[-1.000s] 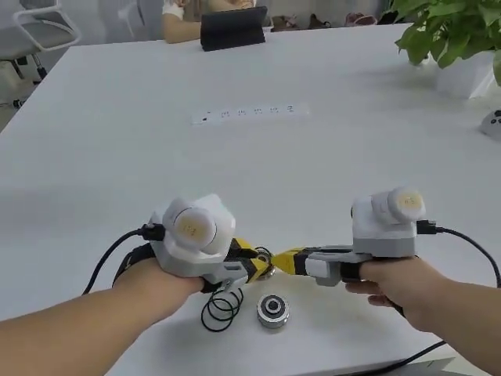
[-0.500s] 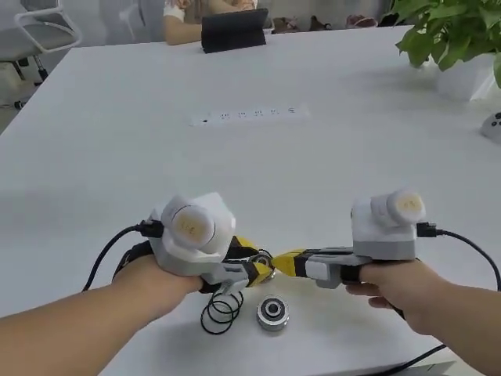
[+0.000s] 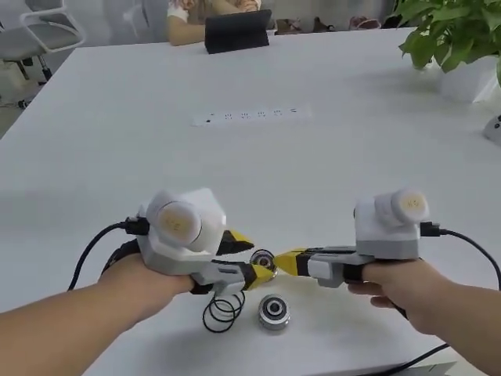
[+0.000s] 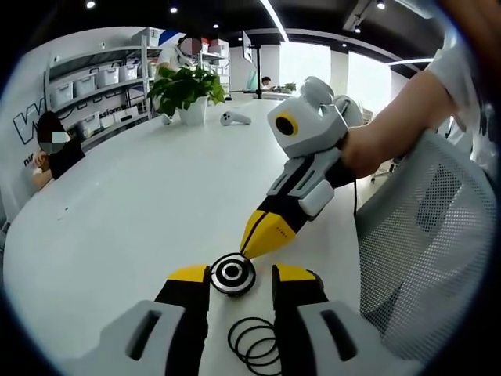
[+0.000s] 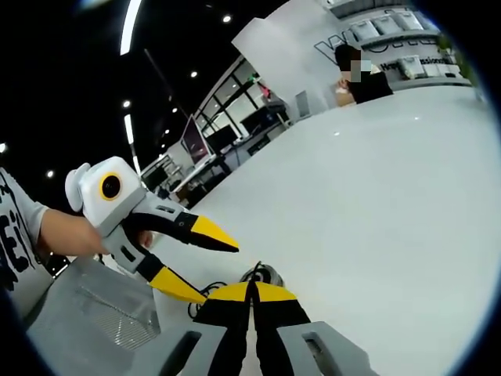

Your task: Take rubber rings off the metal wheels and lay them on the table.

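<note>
**Wheel between the spread left jaws, right jaws shut at its rim**

Low and left of centre in the head view, I had the left gripper [image 3: 255,255] with its jaws spread wide, one yellow tip above the other. Under it, near the bottom edge, a few loose rubber rings [image 3: 223,308] lay overlapping on the white desk [image 3: 117,157].

Between the open jaws sat a metal wheel [image 3: 262,258]. In the left gripper view it lay close against the jaw on the left of the frame, with a gap to the other. I could not tell whether it rested on the desk.

Just right of the rings, a second metal wheel [image 3: 273,311] lay flat on the desk.

From the right came the right gripper [image 3: 283,262], its jaws pressed together with only a thin seam between them in the right gripper view. Its yellow tip met the rim of the first wheel. Whether a ring was pinched there, I could not tell.

Higher up at centre a power strip [image 3: 250,115] lay on the desk. A tablet [image 3: 237,31] stood at the top edge, and a potted plant [image 3: 446,31] filled the upper right corner.
</note>
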Demonstrator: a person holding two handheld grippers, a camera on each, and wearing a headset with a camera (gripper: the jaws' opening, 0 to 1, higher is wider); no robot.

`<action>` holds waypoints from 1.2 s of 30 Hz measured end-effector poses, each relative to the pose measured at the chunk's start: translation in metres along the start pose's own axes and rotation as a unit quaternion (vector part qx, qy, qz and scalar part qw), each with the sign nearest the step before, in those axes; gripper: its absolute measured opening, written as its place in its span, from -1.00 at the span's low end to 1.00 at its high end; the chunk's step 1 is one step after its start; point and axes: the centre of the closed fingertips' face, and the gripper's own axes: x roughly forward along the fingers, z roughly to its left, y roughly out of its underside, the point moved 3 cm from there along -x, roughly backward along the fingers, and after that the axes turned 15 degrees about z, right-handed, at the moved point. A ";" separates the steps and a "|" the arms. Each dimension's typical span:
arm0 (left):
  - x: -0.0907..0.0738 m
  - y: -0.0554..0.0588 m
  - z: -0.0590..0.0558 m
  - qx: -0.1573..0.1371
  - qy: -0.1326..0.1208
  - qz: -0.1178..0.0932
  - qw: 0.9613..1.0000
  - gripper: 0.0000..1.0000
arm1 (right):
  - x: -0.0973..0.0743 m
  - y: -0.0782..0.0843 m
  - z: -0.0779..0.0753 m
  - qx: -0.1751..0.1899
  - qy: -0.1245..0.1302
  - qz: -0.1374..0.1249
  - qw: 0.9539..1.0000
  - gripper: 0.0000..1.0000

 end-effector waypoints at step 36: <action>-0.084 0.024 -0.009 -0.039 -0.007 -0.047 0.998 0.23 | 0.000 -0.009 0.031 -0.037 -0.033 0.014 0.999 -1.00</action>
